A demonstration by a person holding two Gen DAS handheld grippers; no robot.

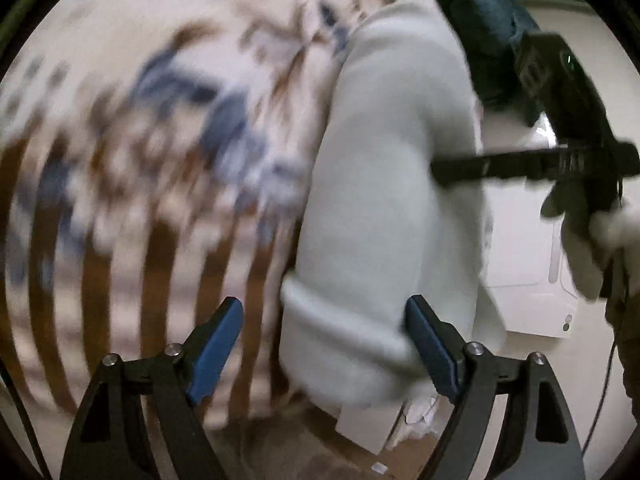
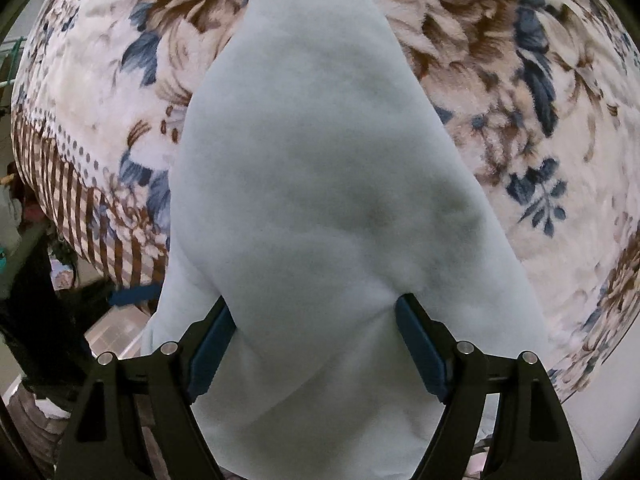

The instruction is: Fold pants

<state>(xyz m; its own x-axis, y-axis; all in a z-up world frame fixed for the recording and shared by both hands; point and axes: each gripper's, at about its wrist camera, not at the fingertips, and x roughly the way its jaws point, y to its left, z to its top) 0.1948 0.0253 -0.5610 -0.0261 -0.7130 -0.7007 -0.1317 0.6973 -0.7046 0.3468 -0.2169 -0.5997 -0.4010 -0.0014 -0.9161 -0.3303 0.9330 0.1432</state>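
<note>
The pants are pale blue fleece, lying over the edge of a flowered blanket. In the left wrist view my left gripper is open, its blue pads either side of the cuffed hem; the view is blurred by motion. The right gripper shows there as a black bar reaching onto the pants from the right. In the right wrist view the pants fill the middle and lie between the open right gripper pads; the cloth covers the gap.
The blanket has brown and blue flowers and a striped border. A cardboard box and white boxes sit on the floor below the left gripper. A gloved hand holds the right gripper's handle.
</note>
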